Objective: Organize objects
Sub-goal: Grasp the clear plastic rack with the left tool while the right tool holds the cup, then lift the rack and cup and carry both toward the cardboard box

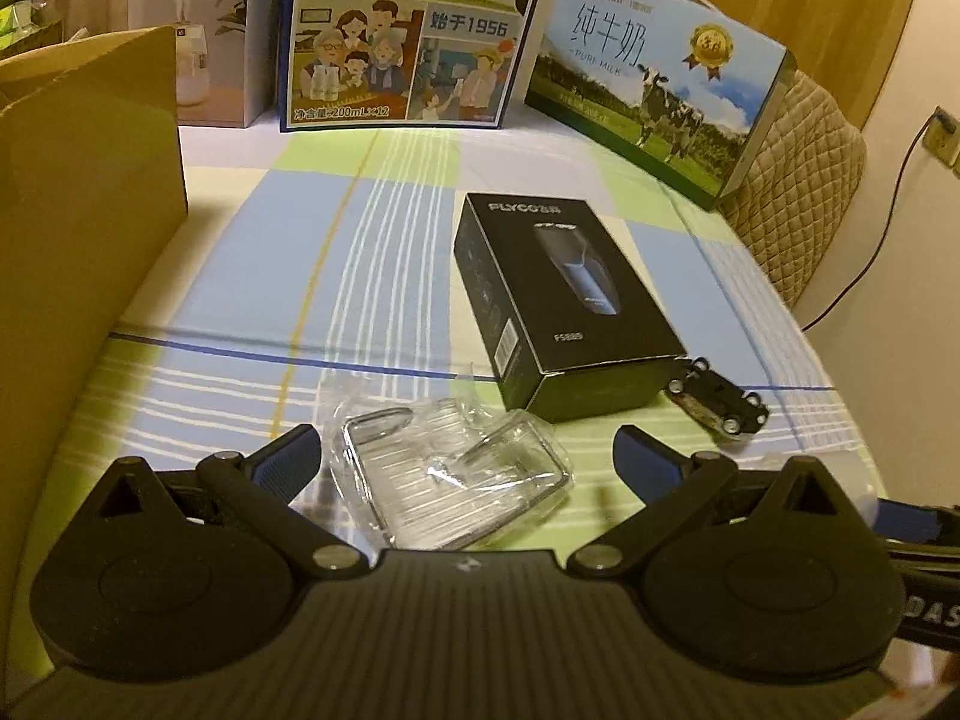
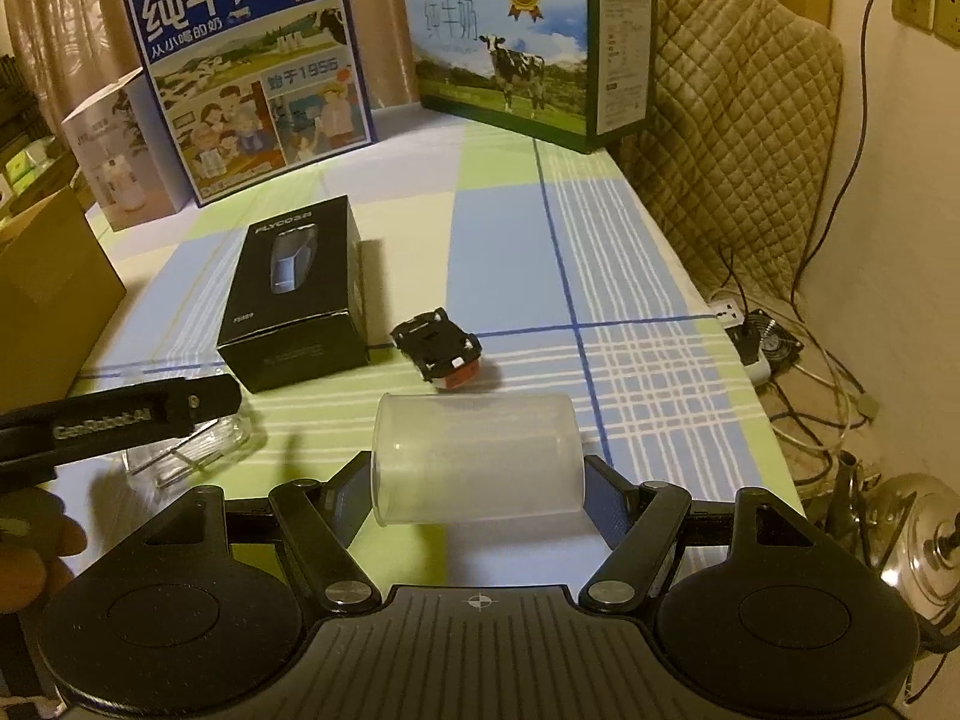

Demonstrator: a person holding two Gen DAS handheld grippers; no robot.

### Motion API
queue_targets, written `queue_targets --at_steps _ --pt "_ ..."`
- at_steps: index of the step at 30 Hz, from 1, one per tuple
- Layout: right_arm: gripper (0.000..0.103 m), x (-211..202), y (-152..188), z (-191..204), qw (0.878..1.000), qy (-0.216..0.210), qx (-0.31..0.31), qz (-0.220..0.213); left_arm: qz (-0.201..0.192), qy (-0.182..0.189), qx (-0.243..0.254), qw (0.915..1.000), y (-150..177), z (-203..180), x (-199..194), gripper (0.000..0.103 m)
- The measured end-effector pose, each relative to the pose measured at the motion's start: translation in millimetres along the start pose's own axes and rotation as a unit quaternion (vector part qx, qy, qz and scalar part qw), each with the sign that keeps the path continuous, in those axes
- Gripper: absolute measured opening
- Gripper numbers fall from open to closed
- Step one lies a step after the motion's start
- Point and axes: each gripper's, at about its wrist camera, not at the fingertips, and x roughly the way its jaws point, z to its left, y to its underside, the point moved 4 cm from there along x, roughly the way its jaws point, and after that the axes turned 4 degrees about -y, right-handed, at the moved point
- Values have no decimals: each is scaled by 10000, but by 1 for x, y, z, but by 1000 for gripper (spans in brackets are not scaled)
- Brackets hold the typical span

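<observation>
We find the left gripper [image 1: 465, 456] spread wide around a clear tray [image 1: 456, 480] at lower centre. The right gripper [image 2: 477, 483] pinches a cup [image 2: 477, 459] lying sideways, bottom centre.

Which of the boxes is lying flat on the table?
The black shaver box. It lies flat beside the toy car, while both milk boxes stand upright at the back.
</observation>
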Motion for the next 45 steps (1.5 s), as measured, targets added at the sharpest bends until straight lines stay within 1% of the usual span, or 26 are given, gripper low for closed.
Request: queue_targets --at_steps 4,9,14,21,27,28,29,32,35,39,45 --pt "69 1 1 0 10000 -22 6 18 43 -220 180 9996 3 3 7 102" --pt "69 1 0 3 10000 -69 -11 7 60 -266 213 9994 10 17 -1 101" --pt "69 1 1 7 9999 -114 -43 25 40 -218 314 9993 16 26 -10 92" --pt "69 2 2 10 9999 -134 -86 36 -228 -278 741 9966 13 22 -11 91" --pt "69 3 2 12 9998 -155 -88 46 -226 -300 845 9957 12 19 -2 92" --pt "69 3 2 12 9998 -161 -93 50 -240 -281 880 9954 13 18 -2 88" --pt "69 3 2 13 9998 -169 -96 52 -249 -252 905 9953 13 18 -2 81" --pt "69 3 2 15 9997 -208 -120 70 -265 -212 1017 9942 16 15 -5 71" --pt "69 4 3 19 9995 -256 -172 91 -221 -120 1077 9939 20 13 -12 68" --pt "69 4 4 23 9992 -329 -205 99 -110 73 1128 9935 30 11 -24 68" --pt "69 1 6 26 9990 -404 -153 86 58 321 1263 9915 56 12 -51 68"
